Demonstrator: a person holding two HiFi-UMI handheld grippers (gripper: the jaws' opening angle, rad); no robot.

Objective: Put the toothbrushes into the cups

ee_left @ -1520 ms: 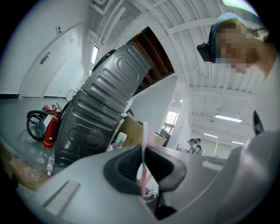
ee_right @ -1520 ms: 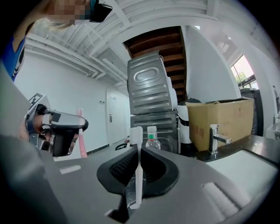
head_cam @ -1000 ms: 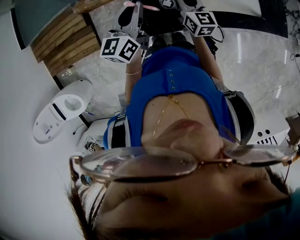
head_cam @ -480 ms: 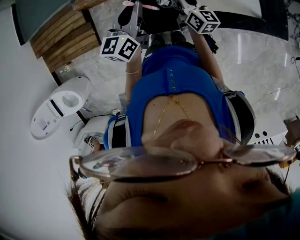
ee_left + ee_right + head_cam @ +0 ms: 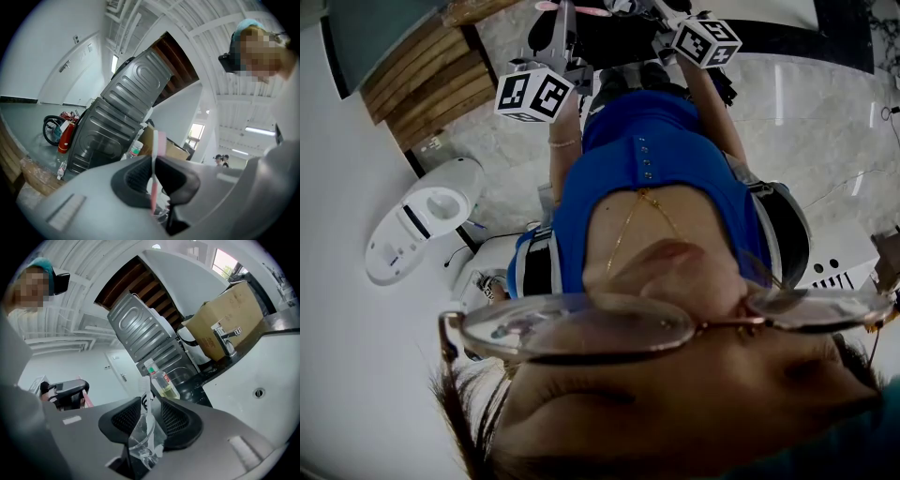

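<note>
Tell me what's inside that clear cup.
A white toothbrush stands in the clear cup, head up. The right tongs, just opened, straddle the cup; the handle's bottom end is unclear through plastic.

Legible words, brands, numbers: none. Coded markings: marker cube (image 5: 534,94) of the left tool (image 5: 154,176) has two faces in the head view, each bearing a square black-and-white block pattern on a white ground, with no letters or digits. The marker cube (image 5: 708,42) of the right tool (image 5: 149,416) has block patterns of the same kind. Labels present but unreadable: the bottle (image 5: 161,380) on the bench (image 5: 262,376) has a green band below the cap and a small red mark on its label, print too small. The red fire extinguisher (image 5: 65,138) has a pale label, print blurred. Cardboard box (image 5: 229,326): faces show no readable print.
</note>
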